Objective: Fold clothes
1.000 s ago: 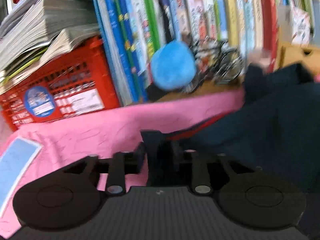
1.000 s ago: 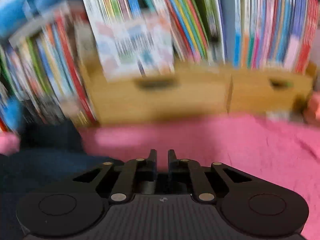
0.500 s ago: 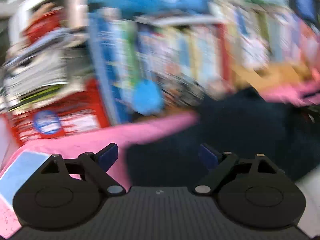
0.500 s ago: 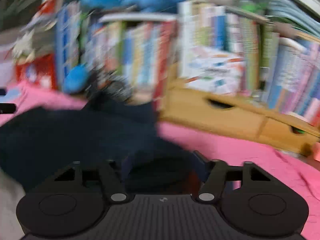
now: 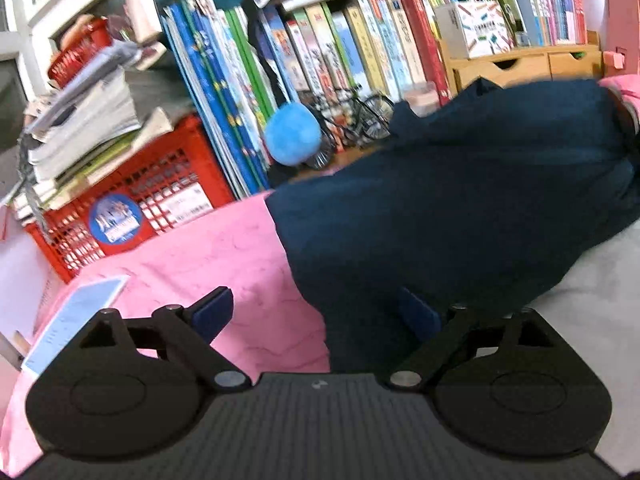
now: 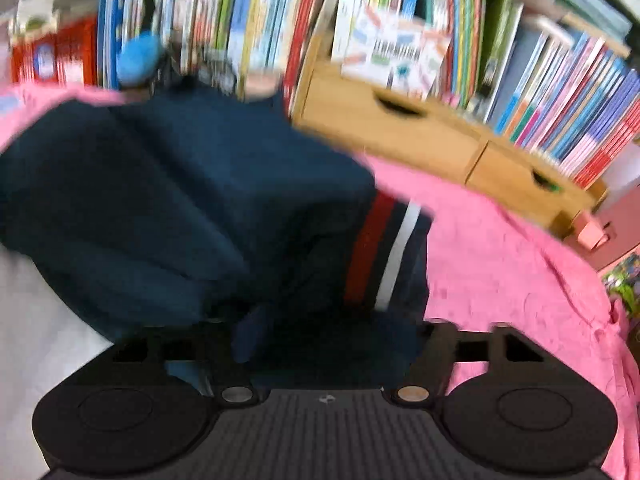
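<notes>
A dark navy garment (image 5: pixel 460 208) lies folded over on the pink cloth (image 5: pixel 208 256); in the right wrist view the navy garment (image 6: pixel 192 200) shows a red and white stripe (image 6: pixel 384 248) near its right edge. My left gripper (image 5: pixel 316 314) is open, its right finger over the garment's near left edge, its left finger over pink cloth. My right gripper (image 6: pixel 332 334) is open, with the garment's near edge lying between the fingers; the right fingertip is hidden by cloth.
A red crate (image 5: pixel 132 204) stacked with magazines stands at the back left, next to upright books (image 5: pixel 320 52) and a blue plush ball (image 5: pixel 294 134). A wooden drawer unit (image 6: pixel 420 128) lines the back. A blue card (image 5: pixel 76 320) lies on the left. A grey-white surface (image 5: pixel 592 288) is below the garment.
Both grippers were shut one second ago, the left on the garment's edge; both opened and pulled back toward me. The garment now lies folded over.
</notes>
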{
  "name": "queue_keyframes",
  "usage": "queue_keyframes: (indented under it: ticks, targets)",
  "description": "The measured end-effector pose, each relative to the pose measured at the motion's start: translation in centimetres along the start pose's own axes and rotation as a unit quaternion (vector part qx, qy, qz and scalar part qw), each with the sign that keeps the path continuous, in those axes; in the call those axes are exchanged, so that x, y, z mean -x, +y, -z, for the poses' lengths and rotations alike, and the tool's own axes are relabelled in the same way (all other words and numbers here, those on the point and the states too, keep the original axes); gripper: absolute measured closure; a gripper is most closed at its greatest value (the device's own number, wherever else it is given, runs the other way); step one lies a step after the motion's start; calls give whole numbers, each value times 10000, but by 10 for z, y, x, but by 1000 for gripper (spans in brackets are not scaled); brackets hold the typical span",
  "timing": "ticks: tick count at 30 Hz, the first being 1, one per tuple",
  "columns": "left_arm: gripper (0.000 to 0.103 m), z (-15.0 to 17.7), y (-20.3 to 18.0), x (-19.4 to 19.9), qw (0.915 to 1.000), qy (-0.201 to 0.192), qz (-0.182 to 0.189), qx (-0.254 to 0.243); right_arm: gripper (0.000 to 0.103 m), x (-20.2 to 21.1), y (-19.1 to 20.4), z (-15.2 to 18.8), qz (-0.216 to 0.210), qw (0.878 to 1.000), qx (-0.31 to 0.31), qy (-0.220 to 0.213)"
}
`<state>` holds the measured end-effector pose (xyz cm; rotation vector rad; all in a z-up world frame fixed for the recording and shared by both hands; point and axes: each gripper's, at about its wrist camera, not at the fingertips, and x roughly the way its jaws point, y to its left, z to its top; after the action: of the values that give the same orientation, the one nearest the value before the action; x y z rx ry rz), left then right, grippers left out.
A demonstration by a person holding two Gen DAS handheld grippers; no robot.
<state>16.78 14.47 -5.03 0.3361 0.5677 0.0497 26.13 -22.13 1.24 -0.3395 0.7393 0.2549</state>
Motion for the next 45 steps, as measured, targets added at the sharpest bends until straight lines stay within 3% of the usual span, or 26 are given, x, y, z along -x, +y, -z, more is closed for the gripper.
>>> queue_keyframes:
  ticks: [5, 9, 10, 13, 16, 19, 22, 24, 26, 28, 30, 35, 38, 42, 45]
  targets:
    - [6, 6, -2, -9, 9998, 157, -104, 1, 15, -7, 4, -20, -109, 9983, -103, -567]
    - [3, 12, 3, -10, 9998, 107, -74, 150, 15, -47, -7, -16, 132, 9993, -352, -42]
    - [0, 13, 3, -11, 9998, 102, -74, 184, 11, -57, -10, -10, 118, 9987, -488, 90]
    - [0, 12, 6, -13, 9993, 171, -30, 317, 0, -68, -28, 7, -50, 9916, -1291, -107]
    - [1, 10, 7, -10, 9986, 310, -62, 430, 0, -66, -32, 10, -136, 9916, -1273, -206]
    - [4, 7, 6, 18, 9970, 335, 67, 701, 1, -37, -28, 16, -311, 9913, -1264, -172]
    - [4, 3, -7, 64, 9954, -7, 390, 871, 1, 10, -12, 32, -798, 9885, -1197, -468]
    - [2, -1, -29, 92, 9946, -356, 608, 756, 1, 44, 15, 43, -1256, 9838, -1006, -793]
    - [0, -3, -59, 110, 9947, -543, 804, 352, 1, 69, 50, 56, -1445, 9833, -530, -967]
    - [4, 4, -88, 116, 9962, -471, 724, -122, 2, 90, 83, 70, -1514, 9823, 14, -1099]
    - [4, 20, -103, 116, 9972, -150, 656, -313, 1, 105, 103, 88, -1463, 9818, 468, -1116]
    - [2, 57, -80, 122, 9887, 488, 1276, 611, 0, 132, 106, 142, -1832, 9775, 790, -687]
    - [0, 72, -67, 131, 9894, 491, 1165, 714, 0, 145, 73, 171, -1605, 9850, 250, -588]
    - [0, 90, -55, 156, 9958, 420, 652, 476, 0, 162, 18, 210, -715, 9932, -682, -621]
    - [0, 95, -54, 184, 9968, 477, 427, 471, 0, 186, 8, 229, -327, 9920, -934, -789]
